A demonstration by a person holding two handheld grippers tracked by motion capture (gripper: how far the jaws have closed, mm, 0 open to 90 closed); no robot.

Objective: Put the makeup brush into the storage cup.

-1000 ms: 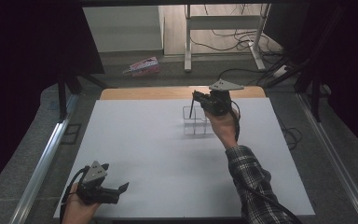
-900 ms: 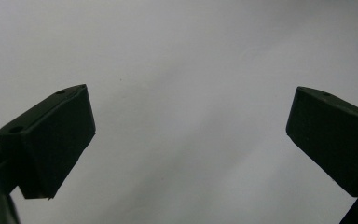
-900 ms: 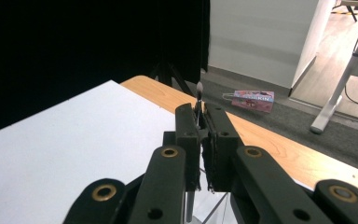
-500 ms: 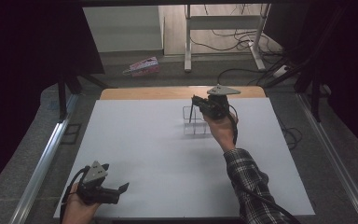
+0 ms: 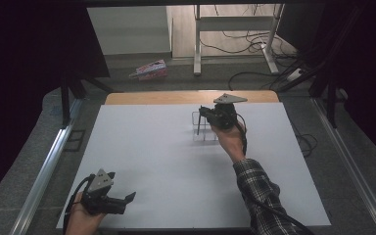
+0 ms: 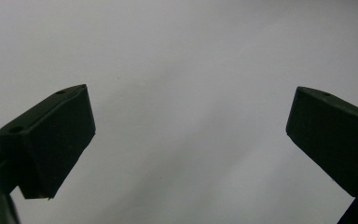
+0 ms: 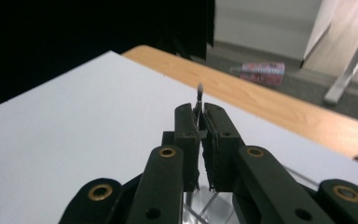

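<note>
Since the right gripper (image 7: 199, 135) pinches a thin dark stick (image 5: 198, 123) hanging over the clear rack (image 5: 201, 128), a tilt could catch the rack's rim or let it slip | right forearm stretched to the mat's far side | left gripper (image 5: 127, 199) wide open, empty, low at near-left edge of white mat (image 5: 156, 161)

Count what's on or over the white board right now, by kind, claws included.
Claws: 2, the left claw open at the near edge, the right claw shut on a pen
Clear racks: 1, the rack under the right claw
Thin dark pens: 1, hanging upright into the rack
Total: 4
</note>
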